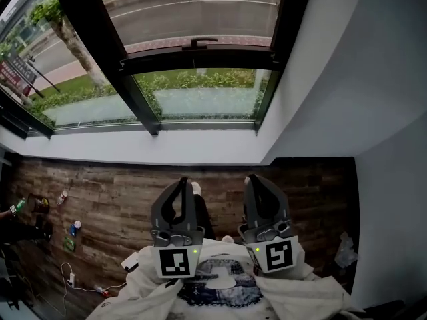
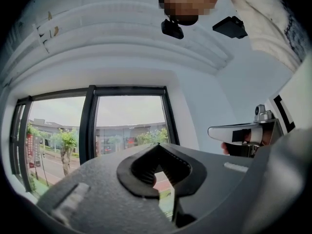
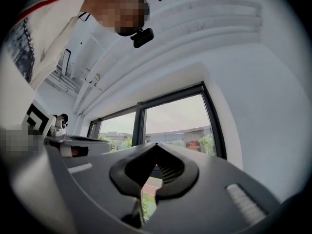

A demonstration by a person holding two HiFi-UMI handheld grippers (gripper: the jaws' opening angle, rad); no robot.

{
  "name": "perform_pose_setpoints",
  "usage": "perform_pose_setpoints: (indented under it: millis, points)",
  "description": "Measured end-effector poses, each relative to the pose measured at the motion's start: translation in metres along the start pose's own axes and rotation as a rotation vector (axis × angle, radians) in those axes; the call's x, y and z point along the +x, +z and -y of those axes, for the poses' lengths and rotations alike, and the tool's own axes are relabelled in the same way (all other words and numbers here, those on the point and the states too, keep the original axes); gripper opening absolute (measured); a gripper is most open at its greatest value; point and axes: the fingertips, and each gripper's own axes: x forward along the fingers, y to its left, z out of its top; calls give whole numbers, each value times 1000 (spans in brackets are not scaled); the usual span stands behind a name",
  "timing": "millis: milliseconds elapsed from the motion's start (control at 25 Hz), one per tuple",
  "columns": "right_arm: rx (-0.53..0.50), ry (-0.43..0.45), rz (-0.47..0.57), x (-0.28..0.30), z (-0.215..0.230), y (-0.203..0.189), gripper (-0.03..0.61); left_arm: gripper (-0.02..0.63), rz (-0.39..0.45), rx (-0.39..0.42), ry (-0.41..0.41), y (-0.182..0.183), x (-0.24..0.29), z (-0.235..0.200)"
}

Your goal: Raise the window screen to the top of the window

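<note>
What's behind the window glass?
Outside the window, a road, a tree at left and a hedge below the crossbar. The dark frame bars hide strips of it; no screen can be made out.

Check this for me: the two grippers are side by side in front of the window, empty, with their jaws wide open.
One thing is wrong: the jaws are shut, not wide open. The left gripper and right gripper are side by side in front of the window, empty. The left gripper view and the right gripper view each show the jaws closed with nothing between them.
</note>
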Motion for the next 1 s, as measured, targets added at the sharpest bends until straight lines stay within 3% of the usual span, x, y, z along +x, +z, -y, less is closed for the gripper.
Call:
perform_pose_setpoints:
  millis: [280,480,680,1000]
  points:
    - [0,-34,-60,119,10,-53,3,5,-19,-35,-41,-53,100,-73]
    - [-72,-62,-70,236,27,-63,3,5,-19,-60,-71,-54,195,-156]
    - [-75,-77,-87,331,25,-76,3,5,-25,-111,-47,-67,269,-237]
    - [-38,-136,-142,396,49,-103,5,5,-85,-96,-87,-103,345,-266]
